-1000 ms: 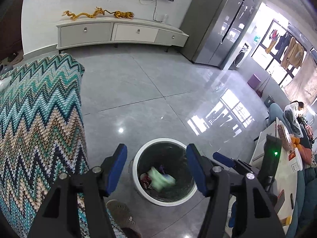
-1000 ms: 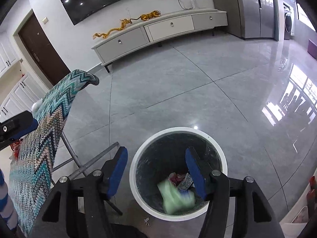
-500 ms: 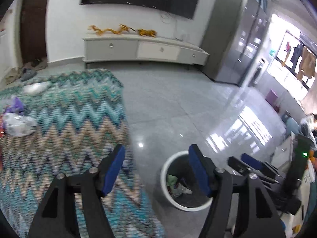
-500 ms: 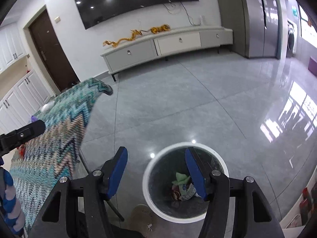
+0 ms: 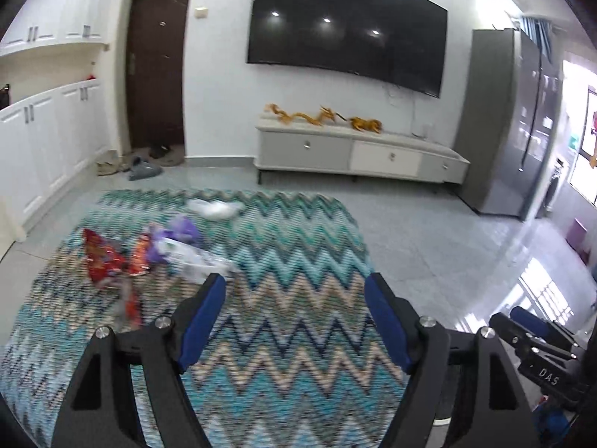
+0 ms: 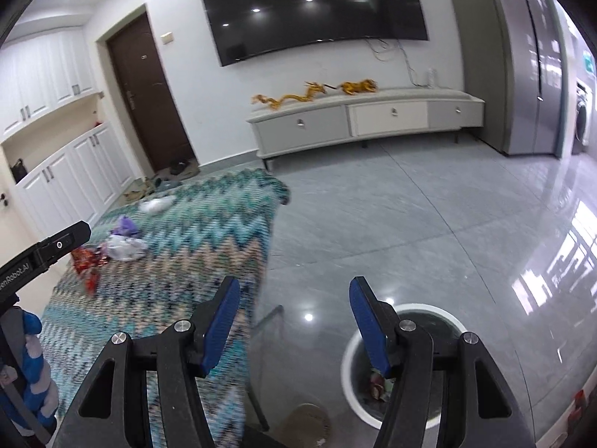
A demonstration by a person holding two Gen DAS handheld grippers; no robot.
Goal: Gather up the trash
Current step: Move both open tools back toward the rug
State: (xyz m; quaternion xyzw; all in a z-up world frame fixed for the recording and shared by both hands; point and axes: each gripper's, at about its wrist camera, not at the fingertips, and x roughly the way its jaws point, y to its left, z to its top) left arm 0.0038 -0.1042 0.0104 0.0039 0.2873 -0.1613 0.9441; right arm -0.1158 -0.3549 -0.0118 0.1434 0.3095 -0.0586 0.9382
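Trash lies scattered at the far left of a zigzag cloth (image 5: 283, 261): a red wrapper (image 5: 102, 257), a clear bag (image 5: 194, 257) touching it, a purple scrap (image 5: 184, 229) just behind, and a white wad (image 5: 216, 207) near the cloth's far edge (all blurred in the left wrist view). The same litter shows smaller from the right wrist, with the red wrapper (image 6: 86, 261) nearest the cloth's left edge.

The left gripper (image 5: 294, 317) hangs over the cloth with nothing between its blue pads; its jaws have just been opening and stand wide apart. The clear bag lies just beyond its left pad, not touching it. The right gripper (image 6: 294, 323) is empty too, jaws parted at about a middle width, poised over the cloth's right edge and the grey tiled floor (image 6: 429, 224).

A white-rimmed bin (image 6: 349, 373) stands on the floor beside the cloth, partly behind the right gripper's right finger, with some scraps visible inside. Beyond, a low cabinet (image 5: 358, 153) sits under a wall-mounted TV (image 5: 347, 26), and a dark door (image 5: 156, 63) stands to the left.
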